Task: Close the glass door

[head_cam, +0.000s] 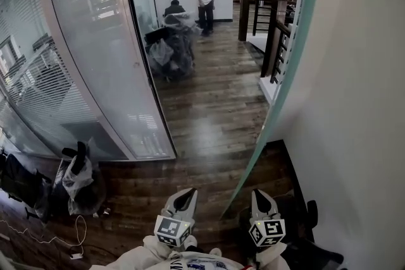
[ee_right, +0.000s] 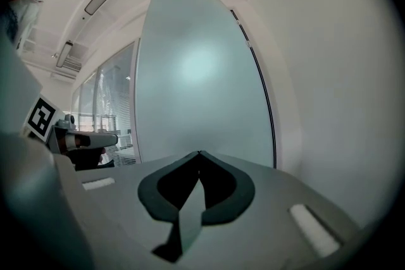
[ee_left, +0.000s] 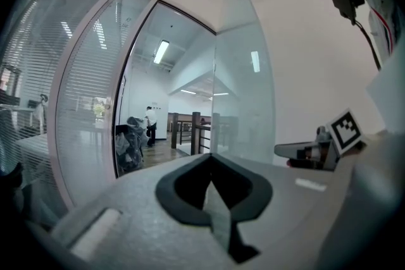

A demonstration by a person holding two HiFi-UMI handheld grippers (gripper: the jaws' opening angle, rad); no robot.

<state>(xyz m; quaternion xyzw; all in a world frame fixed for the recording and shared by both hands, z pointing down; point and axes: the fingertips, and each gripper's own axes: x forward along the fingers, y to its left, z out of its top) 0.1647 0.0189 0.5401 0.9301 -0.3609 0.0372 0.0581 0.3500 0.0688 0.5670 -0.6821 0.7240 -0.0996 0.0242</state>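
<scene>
Pushing suits this. Left gripper [head_cam: 185,196] and right gripper [head_cam: 262,195] are both pinched together, empty. Glass door [ee_right: 196,85] stands open just ahead of the right one. Press flat near its free edge and swing it slowly toward the black door frame [head_cam: 150,60].

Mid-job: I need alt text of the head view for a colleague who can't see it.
An open glass door with a green edge stands along the white wall at right, beside a doorway onto a wooden floor and a frosted glass partition. At the bottom, the left gripper and right gripper are shut and empty, short of the door's edge.
</scene>
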